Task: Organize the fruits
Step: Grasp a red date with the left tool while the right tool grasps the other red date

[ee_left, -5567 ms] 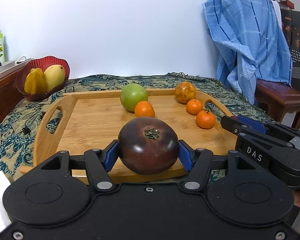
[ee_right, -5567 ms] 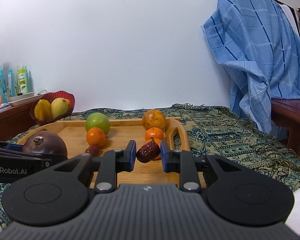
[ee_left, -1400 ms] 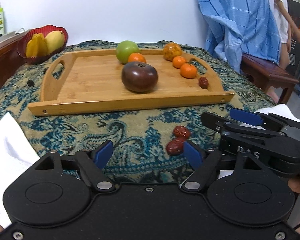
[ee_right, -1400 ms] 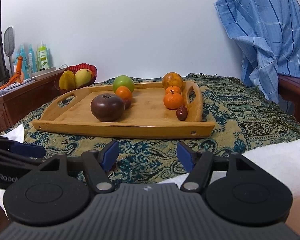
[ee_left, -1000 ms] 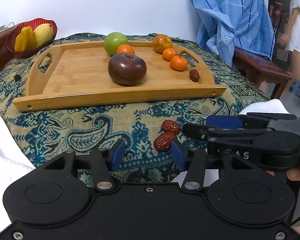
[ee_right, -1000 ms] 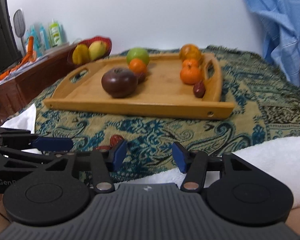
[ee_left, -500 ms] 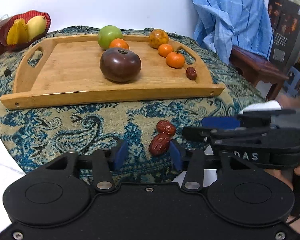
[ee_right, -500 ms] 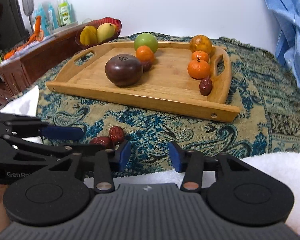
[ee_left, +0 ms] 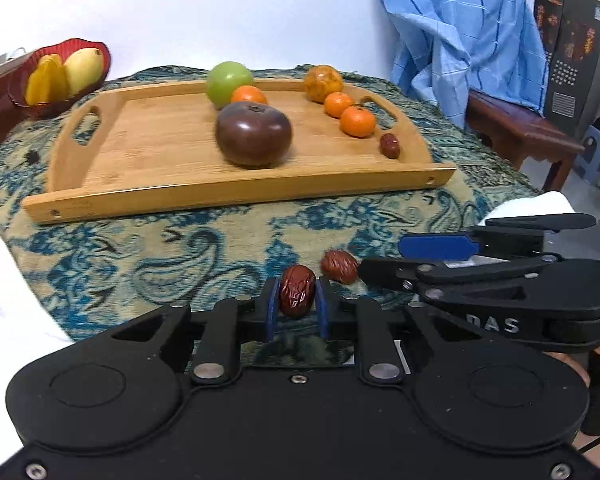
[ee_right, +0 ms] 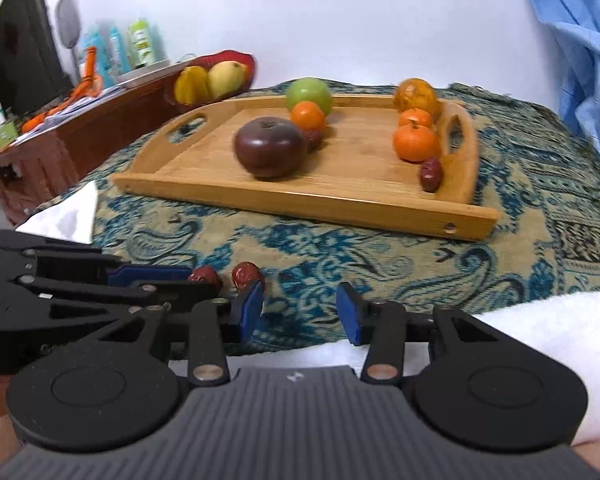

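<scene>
Now the left claw [ee_left: 297, 303] has closed on a red date [ee_left: 297, 291] that lay loose between its wide-spread fingers a moment ago. It sits low over the patterned cloth [ee_left: 180, 248], pointing toward the wooden tray [ee_left: 236, 194]. The date stands on end. Beside it, the right claw [ee_right: 300, 310] gapes empty next to a second date [ee_right: 247, 275].
</scene>
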`<state>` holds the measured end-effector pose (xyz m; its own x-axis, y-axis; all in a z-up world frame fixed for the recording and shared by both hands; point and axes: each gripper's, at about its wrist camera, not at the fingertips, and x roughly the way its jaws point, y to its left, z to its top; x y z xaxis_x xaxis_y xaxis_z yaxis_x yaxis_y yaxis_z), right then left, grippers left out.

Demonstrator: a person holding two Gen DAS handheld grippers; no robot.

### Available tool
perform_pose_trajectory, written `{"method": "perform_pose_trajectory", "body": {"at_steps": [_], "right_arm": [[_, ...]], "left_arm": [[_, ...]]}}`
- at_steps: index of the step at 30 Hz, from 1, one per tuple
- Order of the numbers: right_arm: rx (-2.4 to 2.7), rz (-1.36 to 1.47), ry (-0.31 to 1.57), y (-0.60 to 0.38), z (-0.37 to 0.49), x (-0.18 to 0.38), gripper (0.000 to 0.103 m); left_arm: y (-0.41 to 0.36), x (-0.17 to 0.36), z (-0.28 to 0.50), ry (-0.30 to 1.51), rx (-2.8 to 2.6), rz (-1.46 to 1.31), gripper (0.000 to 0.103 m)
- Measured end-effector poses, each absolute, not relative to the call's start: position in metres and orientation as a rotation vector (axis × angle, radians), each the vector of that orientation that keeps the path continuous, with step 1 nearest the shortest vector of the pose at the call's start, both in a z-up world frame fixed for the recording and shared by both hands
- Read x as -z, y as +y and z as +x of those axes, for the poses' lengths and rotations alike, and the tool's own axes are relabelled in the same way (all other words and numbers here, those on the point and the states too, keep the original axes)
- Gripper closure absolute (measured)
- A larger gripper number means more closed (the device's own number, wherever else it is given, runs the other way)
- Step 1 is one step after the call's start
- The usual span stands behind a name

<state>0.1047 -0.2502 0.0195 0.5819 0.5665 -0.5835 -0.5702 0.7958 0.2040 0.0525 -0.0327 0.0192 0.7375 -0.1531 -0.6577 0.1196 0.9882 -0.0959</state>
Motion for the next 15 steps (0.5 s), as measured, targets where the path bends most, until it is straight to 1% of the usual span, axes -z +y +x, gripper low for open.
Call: {"method": "perform_pose_trajectory", "body": {"at_steps": [7, 14, 15], "right_arm": [[-0.717, 0.001, 0.664, -0.245, 0.094, -0.018, 0.050], [-0.701, -0.068, 0.629, -0.228, 0.075, -0.011, 0.049], [-0.689, -0.073, 0.619, -0.226, 0.073, -0.010, 0.051]], "left_arm": [[-0.020, -0.017, 0.050, 0.726, 0.103, -0.033, 0.085], [-0.013, -0.018, 0.043, 0.718, 0.088, -0.011, 0.084], [-0.011, -0.018, 0.042, 0.718, 0.084, -0.014, 0.084]]}}
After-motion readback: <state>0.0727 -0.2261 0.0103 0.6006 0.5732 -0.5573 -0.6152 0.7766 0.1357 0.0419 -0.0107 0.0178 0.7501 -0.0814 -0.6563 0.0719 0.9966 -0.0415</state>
